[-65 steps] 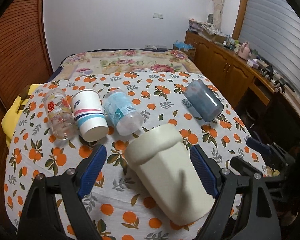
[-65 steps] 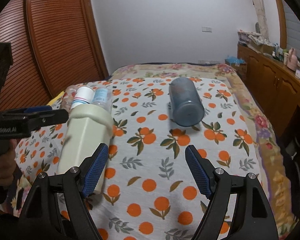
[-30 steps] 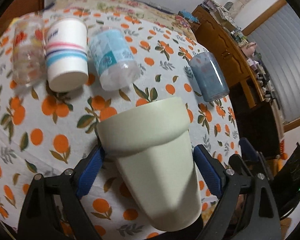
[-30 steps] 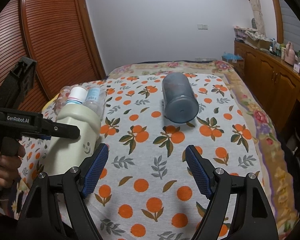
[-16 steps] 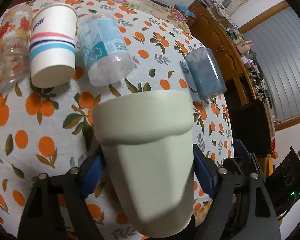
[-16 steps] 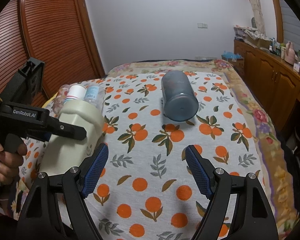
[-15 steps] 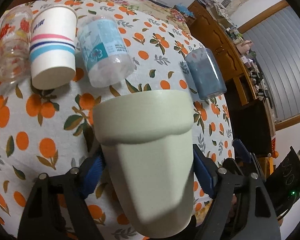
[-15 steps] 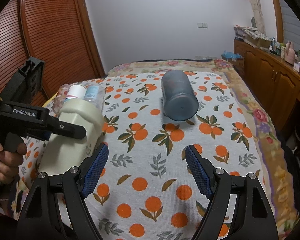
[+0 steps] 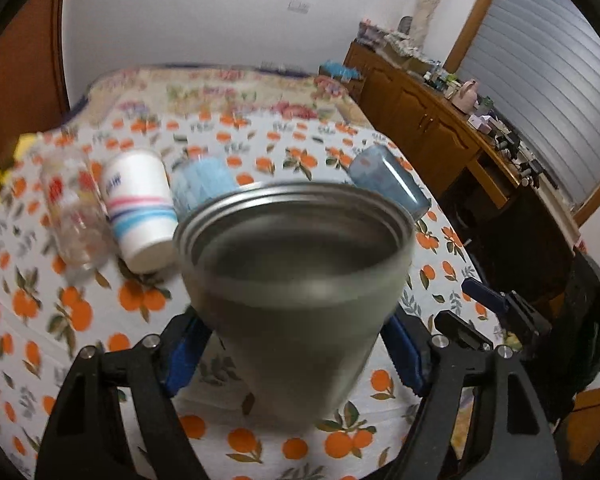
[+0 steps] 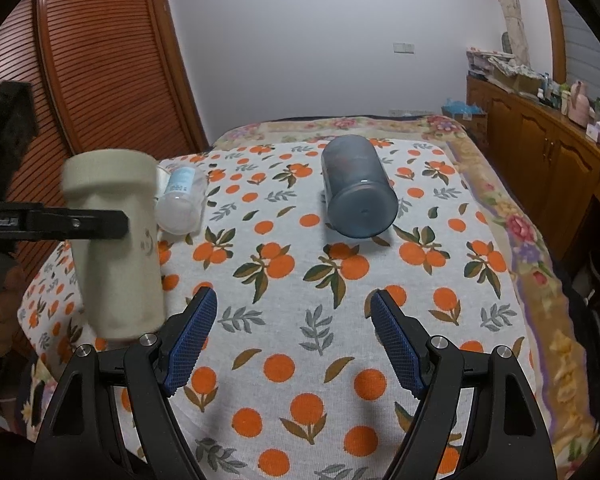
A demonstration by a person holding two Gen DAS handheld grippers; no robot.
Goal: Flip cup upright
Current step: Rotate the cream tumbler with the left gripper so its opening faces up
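My left gripper [image 9: 294, 346] is shut on a pale green cup [image 9: 300, 304] with a steel-lined inside. It holds the cup nearly upright with the open mouth up, its base close to the orange-print tablecloth [image 9: 60, 312]. In the right wrist view the cup [image 10: 116, 248] stands tall at the left with a left finger [image 10: 80, 222] across it. My right gripper [image 10: 292, 338] is open and empty over the cloth [image 10: 300, 280] at the near middle.
A blue-grey tumbler [image 10: 358, 192] lies on its side at mid table. A clear printed glass [image 9: 70, 208], a striped paper cup [image 9: 140, 208] and a clear blue-labelled cup [image 9: 204, 180] lie on their sides at the left. Wooden cabinets [image 10: 548, 168] line the right wall.
The left gripper has turned the pale green cup from tilted with its mouth away to nearly upright, mouth up, and lifted its view. The right gripper has stayed still.
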